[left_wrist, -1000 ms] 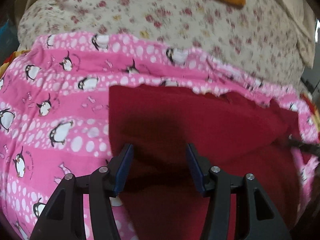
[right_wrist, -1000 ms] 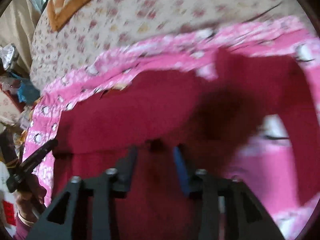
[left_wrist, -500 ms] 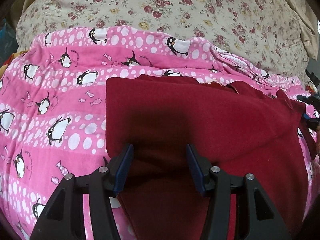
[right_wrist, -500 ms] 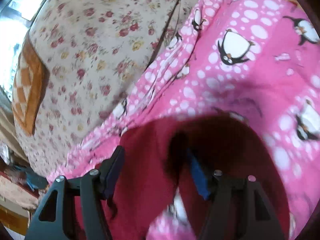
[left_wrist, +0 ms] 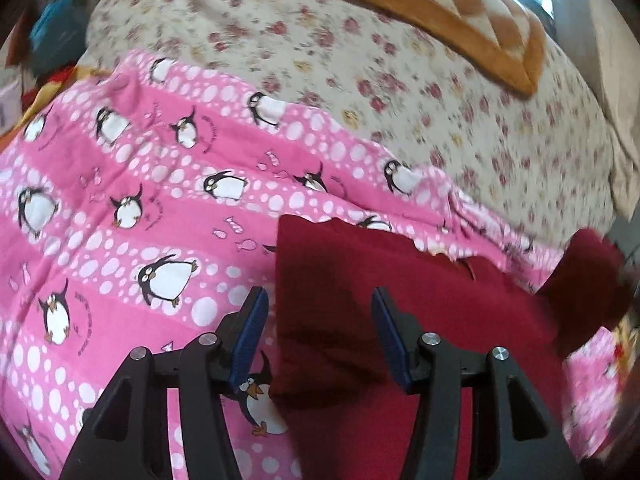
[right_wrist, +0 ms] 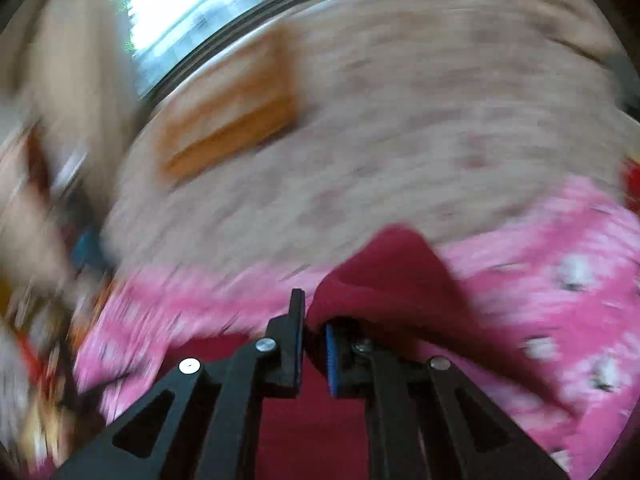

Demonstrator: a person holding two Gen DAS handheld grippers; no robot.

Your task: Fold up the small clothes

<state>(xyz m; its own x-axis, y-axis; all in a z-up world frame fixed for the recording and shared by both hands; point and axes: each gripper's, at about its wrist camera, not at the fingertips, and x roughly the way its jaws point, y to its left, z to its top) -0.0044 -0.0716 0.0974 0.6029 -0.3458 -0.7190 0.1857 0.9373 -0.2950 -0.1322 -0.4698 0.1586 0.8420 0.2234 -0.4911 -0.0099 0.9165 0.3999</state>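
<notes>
You are in a home bedroom. A bed fills the view, covered by a cream floral quilt (left_wrist: 400, 80) with a pink penguin-print blanket (left_wrist: 120, 208) spread over its near part. An orange patterned cushion (left_wrist: 452, 16) lies at the far end, below a bright window (right_wrist: 192, 4) (its view heavily blurred).

floral bed (left_wrist: 400, 92), penguin blanket (left_wrist: 120, 208), orange mat (left_wrist: 460, 12)

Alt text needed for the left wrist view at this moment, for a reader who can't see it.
The open left claw hovers over the left edge of a dark red garment lying on a pink penguin-print blanket. Its far right end is lifted off the bed. Beyond lie a floral bedspread and an orange quilted cushion.
</notes>
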